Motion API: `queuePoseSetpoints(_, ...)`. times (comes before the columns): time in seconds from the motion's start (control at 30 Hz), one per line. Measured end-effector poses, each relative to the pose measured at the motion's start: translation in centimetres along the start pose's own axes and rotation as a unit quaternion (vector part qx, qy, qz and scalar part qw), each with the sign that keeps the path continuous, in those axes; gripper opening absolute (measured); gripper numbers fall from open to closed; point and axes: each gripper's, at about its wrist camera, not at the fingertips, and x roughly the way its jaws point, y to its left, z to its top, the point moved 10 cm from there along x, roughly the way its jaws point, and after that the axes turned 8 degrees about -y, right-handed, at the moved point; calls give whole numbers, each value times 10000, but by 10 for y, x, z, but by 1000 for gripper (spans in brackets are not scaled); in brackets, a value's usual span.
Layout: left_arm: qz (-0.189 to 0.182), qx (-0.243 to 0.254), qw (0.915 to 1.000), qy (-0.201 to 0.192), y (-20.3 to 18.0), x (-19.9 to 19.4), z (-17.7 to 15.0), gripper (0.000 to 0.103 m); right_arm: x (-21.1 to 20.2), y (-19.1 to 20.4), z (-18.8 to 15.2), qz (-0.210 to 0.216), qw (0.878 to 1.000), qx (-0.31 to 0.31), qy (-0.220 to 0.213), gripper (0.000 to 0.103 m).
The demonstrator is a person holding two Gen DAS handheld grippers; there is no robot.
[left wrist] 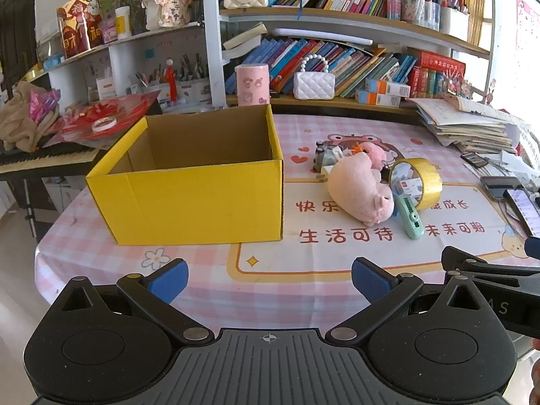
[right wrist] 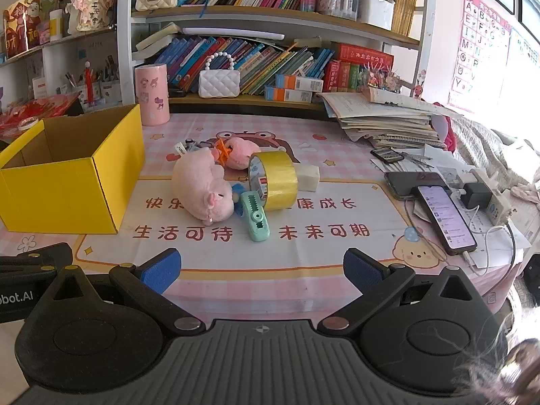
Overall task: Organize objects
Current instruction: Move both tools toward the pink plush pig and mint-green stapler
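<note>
Pink checked tablecloth [right wrist: 303,125] before crowded bookshelves; open yellow box [left wrist: 199,199] is the landmark, apparently empty, though its floor is hidden behind the near wall. Right of the box lies the pile: plush pig [right wrist: 202,189], yellow tape roll [right wrist: 278,179], mint green gadget [right wrist: 256,217]; smaller items behind are unidentifiable. Left gripper [left wrist: 270,278] and right gripper [right wrist: 261,270] both spread wide, holding nothing; judged no sorting started, next a reach to the pig.

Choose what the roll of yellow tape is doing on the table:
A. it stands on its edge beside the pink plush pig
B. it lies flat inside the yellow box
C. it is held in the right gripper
A: the roll of yellow tape stands on its edge beside the pink plush pig, outside the yellow box.
</note>
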Motion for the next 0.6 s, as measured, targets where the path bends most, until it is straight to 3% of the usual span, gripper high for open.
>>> queuePoseSetpoints(0.6,14,-16,9999,159,1,11,-4,103,6,2,0,2,9999,-12,135,103)
